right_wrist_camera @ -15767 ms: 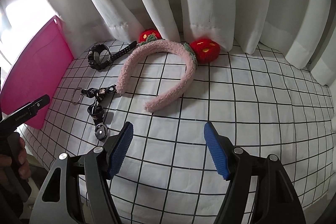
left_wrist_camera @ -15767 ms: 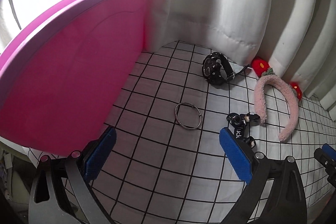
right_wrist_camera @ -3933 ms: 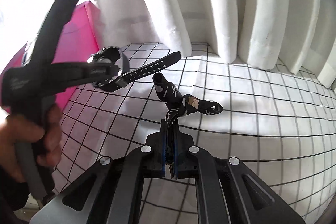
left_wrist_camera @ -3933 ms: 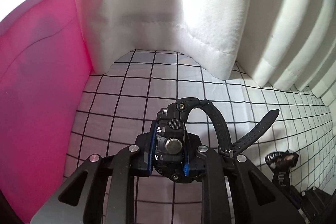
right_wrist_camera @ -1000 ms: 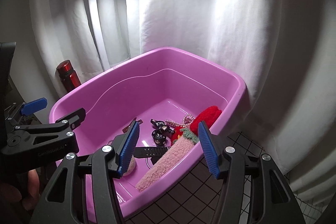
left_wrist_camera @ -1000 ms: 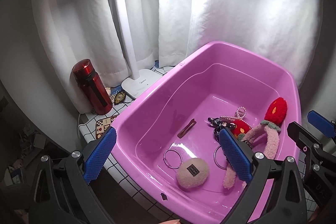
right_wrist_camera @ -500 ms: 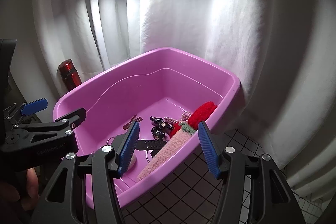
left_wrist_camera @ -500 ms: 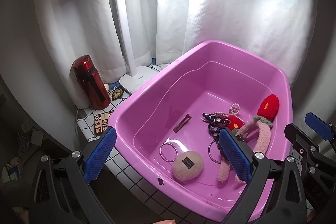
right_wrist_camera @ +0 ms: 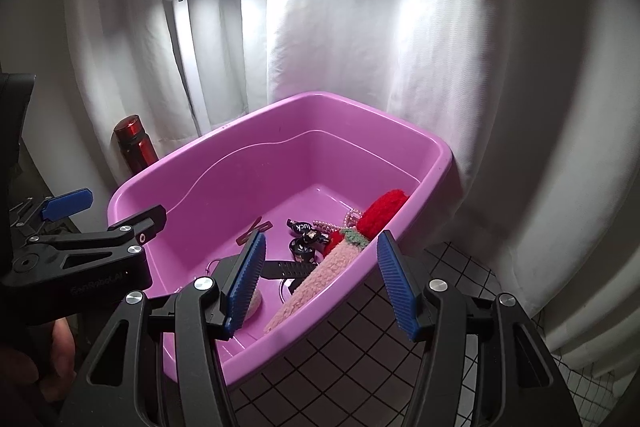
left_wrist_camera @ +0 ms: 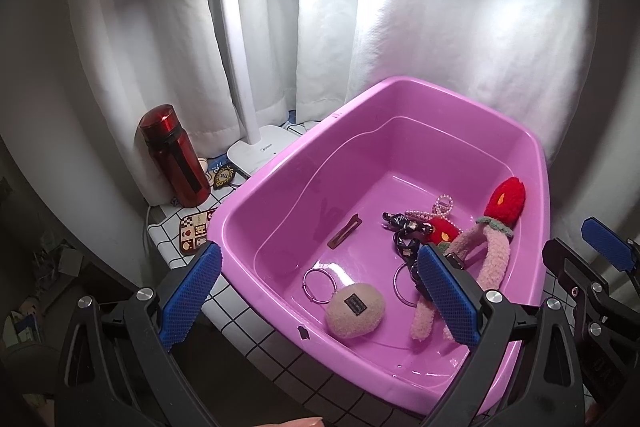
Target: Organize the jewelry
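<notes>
Two grippers, each with ribbed blue pads on black plastic arms, hover above a glossy pink plastic tub [left_wrist_camera: 256, 187] with rounded corners. Left gripper [left_wrist_camera: 320, 291]: jaws wide apart, nothing between them. Right gripper [right_wrist_camera: 322, 283]: jaws likewise apart and empty. On the tub floor lie a fuzzy pink headband [left_wrist_camera: 494, 259] with red knitted strawberries, a black watch strap [right_wrist_camera: 288, 269], a black keychain strap [left_wrist_camera: 400, 219], two thin metal rings [left_wrist_camera: 318, 281], a flat brown hair clip [left_wrist_camera: 344, 231] and a fluffy beige oval pad [left_wrist_camera: 354, 309]. Beside the tub, on grid-patterned cloth [left_wrist_camera: 236, 311], stand a glossy red cylindrical bottle [left_wrist_camera: 174, 155] and a white lamp base [left_wrist_camera: 260, 151].
</notes>
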A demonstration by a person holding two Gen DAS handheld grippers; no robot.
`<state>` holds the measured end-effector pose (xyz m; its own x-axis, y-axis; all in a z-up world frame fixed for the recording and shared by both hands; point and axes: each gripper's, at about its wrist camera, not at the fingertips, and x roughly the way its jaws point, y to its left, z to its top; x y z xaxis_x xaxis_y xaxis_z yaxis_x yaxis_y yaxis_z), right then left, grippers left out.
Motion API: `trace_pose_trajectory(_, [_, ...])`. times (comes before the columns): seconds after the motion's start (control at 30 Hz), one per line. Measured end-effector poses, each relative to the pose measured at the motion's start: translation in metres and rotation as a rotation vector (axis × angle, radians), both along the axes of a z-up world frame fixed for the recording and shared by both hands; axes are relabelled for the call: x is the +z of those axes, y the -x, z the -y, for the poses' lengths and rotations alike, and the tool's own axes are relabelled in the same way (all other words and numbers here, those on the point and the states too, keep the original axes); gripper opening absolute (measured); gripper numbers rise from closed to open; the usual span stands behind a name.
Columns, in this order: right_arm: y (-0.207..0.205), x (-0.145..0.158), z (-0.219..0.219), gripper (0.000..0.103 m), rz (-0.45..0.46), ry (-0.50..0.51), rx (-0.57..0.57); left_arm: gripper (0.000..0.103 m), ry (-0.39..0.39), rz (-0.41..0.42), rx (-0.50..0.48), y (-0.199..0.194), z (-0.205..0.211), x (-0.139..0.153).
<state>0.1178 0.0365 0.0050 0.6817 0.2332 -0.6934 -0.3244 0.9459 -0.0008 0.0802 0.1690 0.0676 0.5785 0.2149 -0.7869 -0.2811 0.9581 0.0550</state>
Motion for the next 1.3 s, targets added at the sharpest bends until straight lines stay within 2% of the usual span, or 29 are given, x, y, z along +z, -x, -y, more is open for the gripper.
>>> trace_pose_trajectory(1.3, [0.0030,0.0015,0.0027,0.056,-0.001,-0.001,0.006,0.096,0.011,-0.014,-0.001,0.0021,0.0040,-0.0003])
